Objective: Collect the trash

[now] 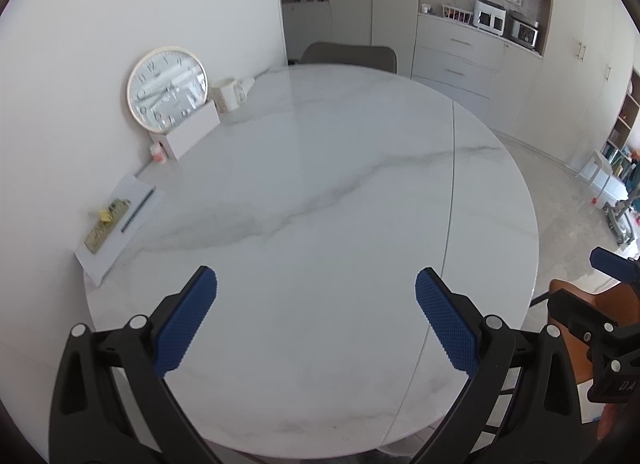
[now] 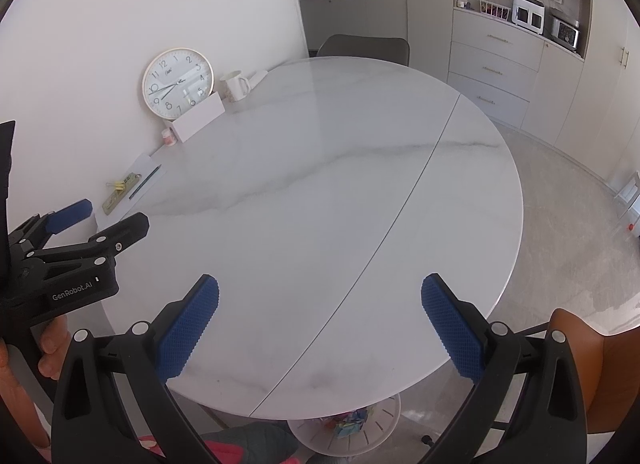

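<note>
A round white marble table fills both views. My left gripper is open and empty above the table's near part; it also shows at the left of the right wrist view. My right gripper is open and empty above the near edge; part of it shows at the right of the left wrist view. A white slatted bin with colourful wrappers stands on the floor under the table's near edge.
By the wall stand a clock, a white box, a mug, a small jar and paper with a pen and clip. A grey chair is at the far side, an orange chair at the right.
</note>
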`<state>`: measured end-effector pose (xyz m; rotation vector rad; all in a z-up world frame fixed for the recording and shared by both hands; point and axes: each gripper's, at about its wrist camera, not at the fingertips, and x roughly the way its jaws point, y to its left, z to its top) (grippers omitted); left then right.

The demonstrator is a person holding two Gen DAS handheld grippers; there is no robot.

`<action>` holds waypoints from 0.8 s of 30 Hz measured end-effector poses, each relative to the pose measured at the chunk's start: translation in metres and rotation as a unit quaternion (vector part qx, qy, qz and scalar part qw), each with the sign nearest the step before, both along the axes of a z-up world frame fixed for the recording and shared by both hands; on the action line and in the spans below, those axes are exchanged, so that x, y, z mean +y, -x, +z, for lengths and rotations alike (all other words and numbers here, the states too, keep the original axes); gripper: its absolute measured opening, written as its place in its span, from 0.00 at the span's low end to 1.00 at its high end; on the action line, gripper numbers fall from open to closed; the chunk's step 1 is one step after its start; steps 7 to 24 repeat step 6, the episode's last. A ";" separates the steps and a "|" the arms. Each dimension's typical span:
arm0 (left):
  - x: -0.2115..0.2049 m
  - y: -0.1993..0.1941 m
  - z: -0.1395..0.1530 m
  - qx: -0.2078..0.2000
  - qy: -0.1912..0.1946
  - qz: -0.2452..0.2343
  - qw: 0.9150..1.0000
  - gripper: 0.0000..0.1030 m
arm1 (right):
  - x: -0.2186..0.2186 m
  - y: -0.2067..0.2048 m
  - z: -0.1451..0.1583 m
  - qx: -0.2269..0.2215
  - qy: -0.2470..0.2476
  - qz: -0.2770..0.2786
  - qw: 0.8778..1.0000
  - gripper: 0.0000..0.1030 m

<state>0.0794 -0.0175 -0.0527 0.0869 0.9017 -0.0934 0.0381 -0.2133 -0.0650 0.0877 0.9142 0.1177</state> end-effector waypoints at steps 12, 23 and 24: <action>0.001 -0.001 -0.005 0.007 0.003 -0.005 1.000 0.93 | 0.001 -0.001 -0.002 0.002 0.000 -0.002 1.000 0.98; 0.001 -0.001 -0.005 0.007 0.003 -0.005 1.000 0.93 | 0.001 -0.001 -0.002 0.002 0.000 -0.002 1.000 0.98; 0.001 -0.001 -0.005 0.007 0.003 -0.005 1.000 0.93 | 0.001 -0.001 -0.002 0.002 0.000 -0.002 1.000 0.98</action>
